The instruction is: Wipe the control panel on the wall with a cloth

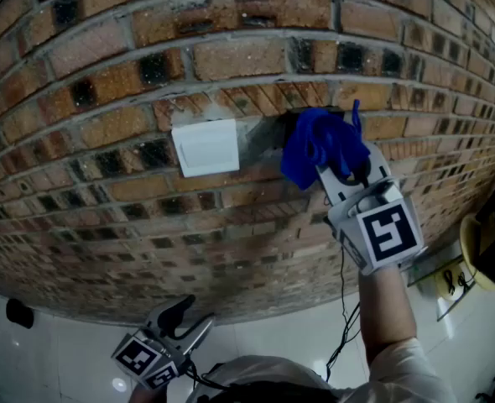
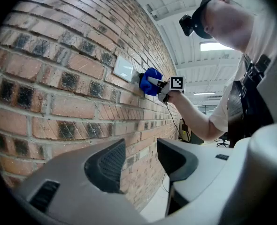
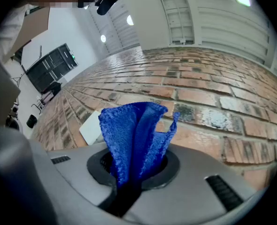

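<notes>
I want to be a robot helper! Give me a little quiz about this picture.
1. True or false: the left gripper is holding the cloth.
2. What colour is the cloth? A red, B blue, C green.
3. Fill in: the white panel sits on a ____ wall.

Key: 1 false, the right gripper holds it; 2 B; 3 brick.

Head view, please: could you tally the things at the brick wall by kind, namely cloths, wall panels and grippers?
blue cloth: 1
white control panel: 1
grippers: 2, the left gripper with jaws apart and empty, the right gripper with jaws shut on the blue cloth
total: 4
</notes>
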The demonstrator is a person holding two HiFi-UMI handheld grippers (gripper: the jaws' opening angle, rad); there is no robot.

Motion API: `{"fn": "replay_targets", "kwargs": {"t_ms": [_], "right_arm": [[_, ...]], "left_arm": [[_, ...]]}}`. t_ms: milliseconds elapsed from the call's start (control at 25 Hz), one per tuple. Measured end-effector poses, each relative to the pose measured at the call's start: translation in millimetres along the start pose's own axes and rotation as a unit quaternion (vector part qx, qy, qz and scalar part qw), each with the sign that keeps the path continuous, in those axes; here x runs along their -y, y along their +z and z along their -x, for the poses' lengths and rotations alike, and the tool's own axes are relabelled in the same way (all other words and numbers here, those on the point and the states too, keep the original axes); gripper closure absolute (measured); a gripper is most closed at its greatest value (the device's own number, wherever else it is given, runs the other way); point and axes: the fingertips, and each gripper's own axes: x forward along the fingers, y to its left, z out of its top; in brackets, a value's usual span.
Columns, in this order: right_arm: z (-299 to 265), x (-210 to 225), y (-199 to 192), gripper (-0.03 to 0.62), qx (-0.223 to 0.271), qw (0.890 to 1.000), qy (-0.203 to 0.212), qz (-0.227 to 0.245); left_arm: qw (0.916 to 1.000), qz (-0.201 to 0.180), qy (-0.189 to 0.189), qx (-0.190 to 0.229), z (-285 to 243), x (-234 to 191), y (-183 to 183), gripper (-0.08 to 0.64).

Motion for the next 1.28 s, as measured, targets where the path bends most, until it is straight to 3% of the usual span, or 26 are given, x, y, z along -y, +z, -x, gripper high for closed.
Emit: {"fn": "replay_targets", "kwargs": {"t_ms": [320,480,640,800,1000,1280], "right_arm": [[36,75,-45,0.502,-0.065,0.996,-0.059,0.005],[43,96,-67,0.5,-0.086,0.994,-0.068,-0.008],[48,72,-36,0.502,-0.053,0.997,-0.051,-0.008],[28,13,4,0.502,-0.008,1.0,0.012,-0.003],[-14,-44,10,0.502,-0.005,0.997,0.073,-0.011],[-16,-21,7,0.5,0.003,0.998,0.052,-0.027]], "left_arm": [[0.9999,0.005,-0.004,-0.014,-9,6,-13,0.354],[0.9999,0.001,-0.006,-0.011,-12,13,-9,0.354],[0.9998,0.011,0.0,-0.014,-10,15,-16,0.354],[0.9999,0.007,0.003,-0.01,-6,19,-12,0.354],[0.9998,0.009,0.017,0.01,4,23,-3,0.354],[0.999,0.014,0.042,0.008,16,15,-5,0.354]]}}
